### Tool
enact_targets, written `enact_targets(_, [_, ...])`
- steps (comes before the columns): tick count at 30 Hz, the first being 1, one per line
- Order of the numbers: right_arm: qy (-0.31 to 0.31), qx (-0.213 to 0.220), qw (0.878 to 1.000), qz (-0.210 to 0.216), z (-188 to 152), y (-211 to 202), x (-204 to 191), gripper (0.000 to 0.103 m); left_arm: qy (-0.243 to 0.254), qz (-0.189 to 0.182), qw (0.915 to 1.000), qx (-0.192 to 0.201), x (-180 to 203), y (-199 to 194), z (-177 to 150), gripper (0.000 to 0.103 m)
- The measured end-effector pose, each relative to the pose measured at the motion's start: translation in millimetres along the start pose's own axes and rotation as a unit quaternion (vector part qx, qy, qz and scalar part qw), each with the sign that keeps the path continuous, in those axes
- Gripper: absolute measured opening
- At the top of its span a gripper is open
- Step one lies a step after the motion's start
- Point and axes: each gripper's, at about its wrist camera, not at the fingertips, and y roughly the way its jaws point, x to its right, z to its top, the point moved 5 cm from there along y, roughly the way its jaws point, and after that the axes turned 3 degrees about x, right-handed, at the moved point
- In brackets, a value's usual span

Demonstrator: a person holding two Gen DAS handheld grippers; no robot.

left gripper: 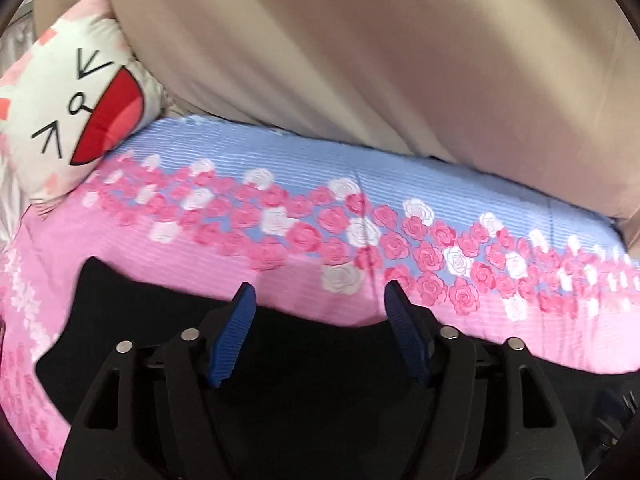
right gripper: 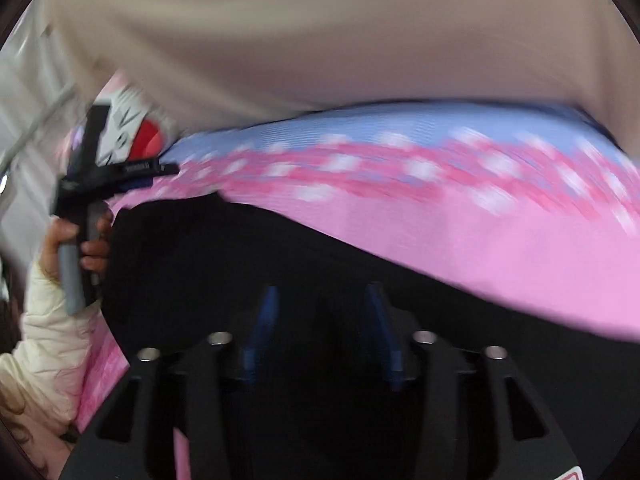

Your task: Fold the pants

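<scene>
black pants [right gripper: 280, 264] lying crosswise, bedsheet [left gripper: 440, 200]

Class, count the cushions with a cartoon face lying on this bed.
1: the cartoon-face cushion lies at the far left end of the bed, against the beige headboard. Others may be hidden.

both wrist views look steeply down along their fingers, close over the bed [left gripper: 120, 248], facing the beige wall [left gripper: 360, 60]. both share the black pants [right gripper: 240, 260], sheet and pillow [left gripper: 72, 112].
</scene>
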Motion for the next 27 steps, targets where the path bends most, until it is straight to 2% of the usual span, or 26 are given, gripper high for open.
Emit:
enact_targets(3, [-0.073,-0.028,0.997,0.021,24,53,-48,0.052,0.007,0.007,0.9999,0.009,-20,-19,-10,0.067])
enact_targets(5, [-0.109,-0.046,0.993,0.018,34,89,-71,0.052,0.012,0.014,0.9997,0.014,-32,-28,-19,0.068])
enact_targets(6, [-0.123,-0.051,0.991,0.015,37,103,-79,0.041,0.016,0.015,0.9997,0.014,-38,-30,-24,0.068])
enact_targets(8, [-0.143,-0.063,0.987,0.019,42,129,-95,0.004,0.021,0.019,0.9995,0.015,-41,-31,-30,0.068])
enact_targets(11, [-0.152,-0.061,0.987,-0.008,53,148,-96,0.004,0.044,0.037,0.9983,0.011,-41,-21,-40,0.069])
enact_targets(13, [-0.125,-0.062,0.990,0.004,59,158,-87,0.004,0.050,0.044,0.9978,0.001,-40,-8,-45,0.069])
enact_targets(17, [-0.104,-0.023,0.994,-0.011,66,125,-76,0.007,0.037,0.051,0.9974,-0.033,-41,12,-57,0.069])
enact_targets(21, [-0.079,-0.011,0.996,-0.027,40,65,-51,0.008,0.046,0.044,0.9979,-0.012,-35,-11,-60,0.069])
enact_targets(23, [-0.052,-0.026,0.996,-0.066,9,37,-18,0.008,0.057,0.040,0.9975,0.005,-27,-27,-62,0.069])
enact_targets(24, [-0.034,-0.035,0.994,-0.103,-11,21,10,0.008,0.063,0.038,0.9972,0.011,-22,-33,-63,0.071])
enact_targets(25, [-0.020,-0.037,0.990,-0.134,-22,12,29,0.008,0.073,0.036,0.9965,0.023,-13,-43,-66,0.077])
enact_targets(26, [0.014,-0.035,0.984,-0.173,-36,-5,60,0.003,0.077,0.035,0.9959,0.030,-7,-49,-67,0.082])
enact_targets(27, [0.058,-0.022,0.982,-0.180,-46,-25,85,0.003,0.086,0.031,0.9949,0.042,3,-59,-71,0.083])
